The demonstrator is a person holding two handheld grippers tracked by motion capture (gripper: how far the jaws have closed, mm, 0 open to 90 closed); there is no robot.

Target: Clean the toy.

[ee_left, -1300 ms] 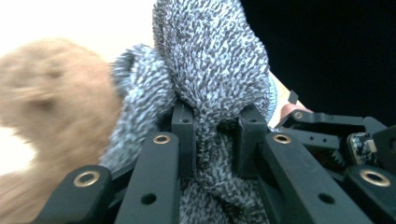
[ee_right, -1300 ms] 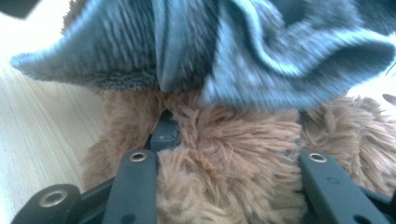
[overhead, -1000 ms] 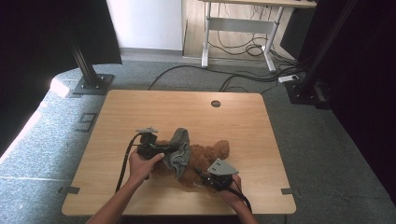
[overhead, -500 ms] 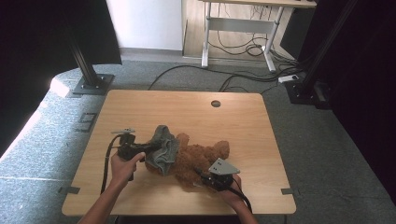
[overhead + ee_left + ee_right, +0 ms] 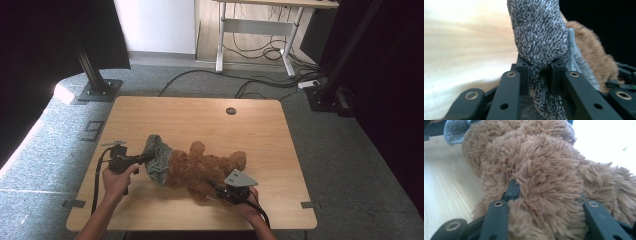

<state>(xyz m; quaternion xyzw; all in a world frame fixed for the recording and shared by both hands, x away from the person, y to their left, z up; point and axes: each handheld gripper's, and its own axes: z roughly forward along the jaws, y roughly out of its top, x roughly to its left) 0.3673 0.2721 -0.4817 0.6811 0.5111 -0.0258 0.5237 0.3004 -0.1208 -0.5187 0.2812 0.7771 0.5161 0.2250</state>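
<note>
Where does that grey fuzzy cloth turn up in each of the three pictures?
High view: the grey cloth lies left of centre, over one end of the brown teddy bear.
Left gripper view: centre, pinched in the left tongs.
Right gripper view: top left corner.
Shared landmark: the teddy bear.

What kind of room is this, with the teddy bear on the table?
Probably a lab or recording workspace, not a home: a bare wooden table on grey carpet, black frame posts beside it, loose cables across the floor, and another desk behind.
</note>
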